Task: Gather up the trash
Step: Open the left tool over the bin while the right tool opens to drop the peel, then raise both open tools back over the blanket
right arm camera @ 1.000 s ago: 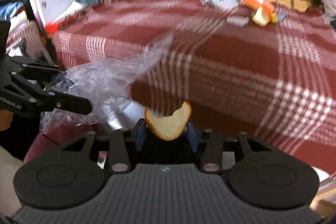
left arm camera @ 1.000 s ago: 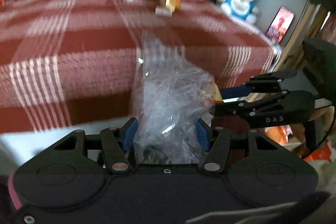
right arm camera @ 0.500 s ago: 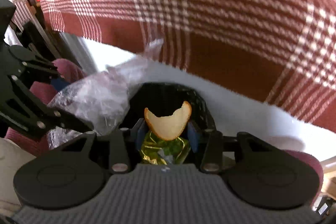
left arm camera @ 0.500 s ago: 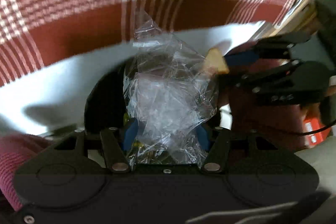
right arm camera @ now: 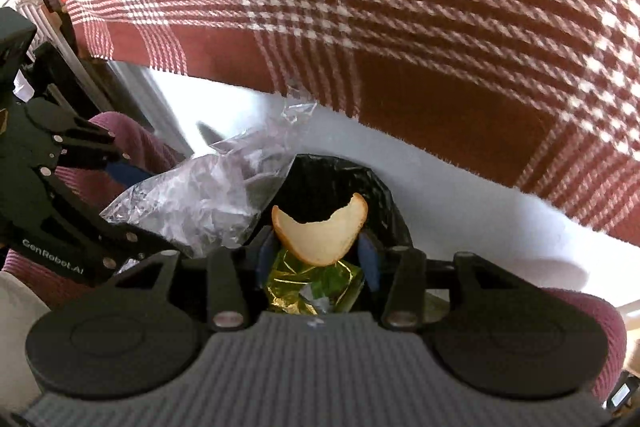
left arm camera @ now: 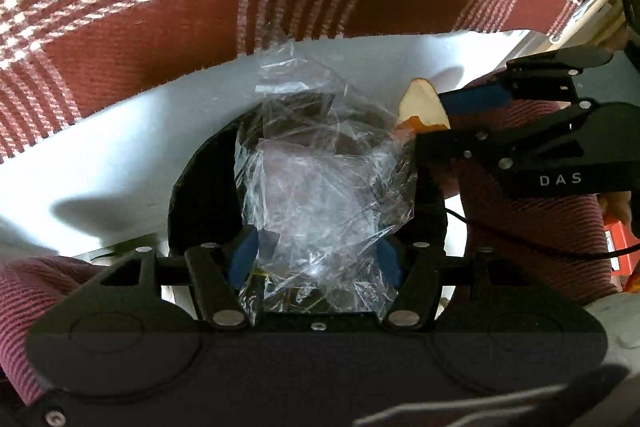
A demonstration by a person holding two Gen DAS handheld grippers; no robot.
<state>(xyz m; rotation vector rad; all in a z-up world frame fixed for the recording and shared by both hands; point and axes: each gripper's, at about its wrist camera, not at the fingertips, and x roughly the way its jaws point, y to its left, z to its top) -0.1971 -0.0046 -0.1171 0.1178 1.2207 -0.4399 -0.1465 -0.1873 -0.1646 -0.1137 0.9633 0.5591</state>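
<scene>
The left gripper [left arm camera: 318, 259] points steeply down with crumpled clear plastic [left arm camera: 324, 195] between its blue pads [left arm camera: 245, 255]; its jaws are opening, though the plastic sits between them and the pads appear to touch it; the right gripper [right arm camera: 316, 257] likewise points down, its jaws opening around a pale curved peel [right arm camera: 320, 235] that stands upright between the pads, seemingly caught at its lower edges; directly beneath both lies the bin [right arm camera: 340, 179], lined in black, with a crumpled gold-and-green wrapper [right arm camera: 312, 285] inside, seen just below the peel; the two grippers hang side by side over the bin's mouth, the plastic nearly brushing the peel in the left view; maroon ribbed fabric [left arm camera: 532, 227] flanks the bin on either side; beyond the bin runs a white surface [left arm camera: 120, 147], and above that hangs the edge of a red-and-white plaid cloth [right arm camera: 400, 7].
</scene>
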